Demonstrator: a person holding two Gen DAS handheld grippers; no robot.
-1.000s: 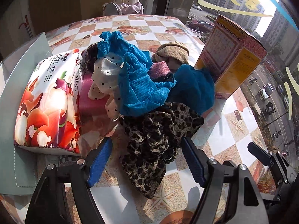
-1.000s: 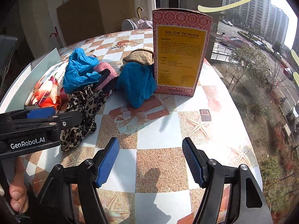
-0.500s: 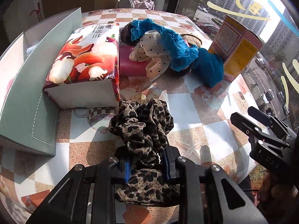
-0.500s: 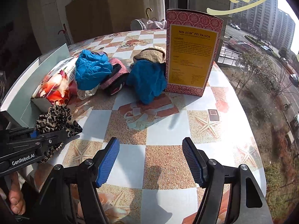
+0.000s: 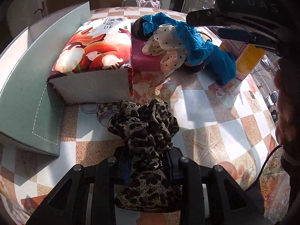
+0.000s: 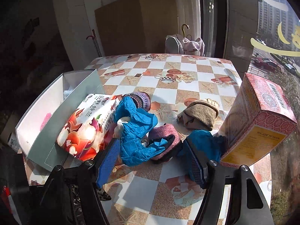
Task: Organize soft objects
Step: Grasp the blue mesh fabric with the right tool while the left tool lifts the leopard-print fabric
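Broadly, largest first: my table with the checked cloth carries everything. At its left edge lies the open grey-green box, white inside; I see a pale scrap and something pink in it, too little showing to name. Judged from that, sorting has barely begun. A printed tissue pack leans against the box wall. On the right stands a red and yellow carton.

Between pack and carton sits the pile of soft things, all touching or overlapping: a blue crinkled cloth, a teal cloth against the carton, a tan knitted piece, a mauve band, a second purple band behind, and a spotted cream scrunchie seen only from my left camera. All of these are left to do.

Smallest, and already out of the pile: the leopard scrunchie. My left gripper has just been closing and now pinches it between the pads, fabric bulging above and below the jaws, over bare table just in front of the pack and box. I judge this piece is on its way to the box.

My right gripper is wide apart and holds nothing. It hangs over the pile, one pad beside the blue cloth, the other by the teal one; likely the next pick.
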